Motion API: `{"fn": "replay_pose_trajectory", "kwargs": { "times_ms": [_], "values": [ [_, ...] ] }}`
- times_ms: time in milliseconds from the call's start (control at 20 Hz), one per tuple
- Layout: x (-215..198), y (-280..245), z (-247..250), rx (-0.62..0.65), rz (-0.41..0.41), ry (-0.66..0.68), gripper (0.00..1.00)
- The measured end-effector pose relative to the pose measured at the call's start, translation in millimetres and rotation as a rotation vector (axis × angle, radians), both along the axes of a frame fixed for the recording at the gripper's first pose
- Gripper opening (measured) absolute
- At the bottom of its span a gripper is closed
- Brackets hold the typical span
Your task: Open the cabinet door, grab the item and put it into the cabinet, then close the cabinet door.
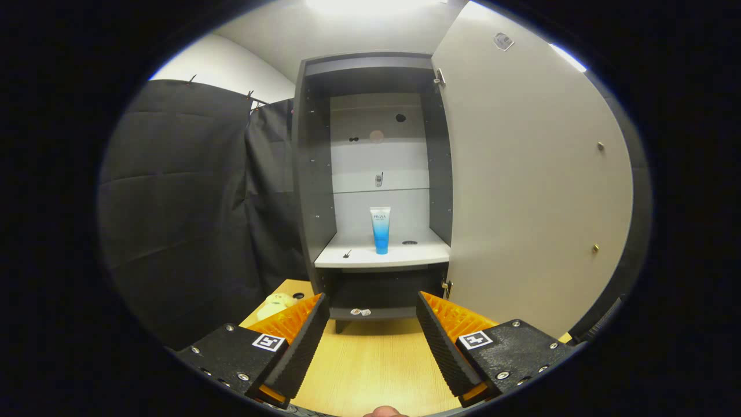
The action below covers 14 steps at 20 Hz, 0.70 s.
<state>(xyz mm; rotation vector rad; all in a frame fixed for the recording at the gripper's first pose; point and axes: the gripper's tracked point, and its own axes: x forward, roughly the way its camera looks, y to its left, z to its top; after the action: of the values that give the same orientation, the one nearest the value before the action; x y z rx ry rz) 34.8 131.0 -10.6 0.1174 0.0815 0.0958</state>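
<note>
The cabinet door (532,191) stands swung wide at about two o'clock from the gripper (370,339), whose fingers are spread well apart and hold nothing, so the step in hand looks like closing: I would come round to the door's outer face and push near its free edge, keeping the fingers off the hinge side. The cabinet (315,174) rises at twelve o'clock on the wooden table (370,370), the tube (380,230) upright on its white shelf (353,260) and well back from the front edge, clear of the door's swing; a small pale object (277,302) lies at ten o'clock by the left finger, away from that path
</note>
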Motion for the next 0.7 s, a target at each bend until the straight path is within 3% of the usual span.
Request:
{"fn": "replay_pose_trajectory", "kwargs": {
  "times_ms": [350, 700],
  "values": [
    [-43, -66, 2, -0.005, -0.074, -0.019, 0.94],
    [-81, -207, -10, -0.022, -0.233, 0.016, 0.94]
  ]
}}
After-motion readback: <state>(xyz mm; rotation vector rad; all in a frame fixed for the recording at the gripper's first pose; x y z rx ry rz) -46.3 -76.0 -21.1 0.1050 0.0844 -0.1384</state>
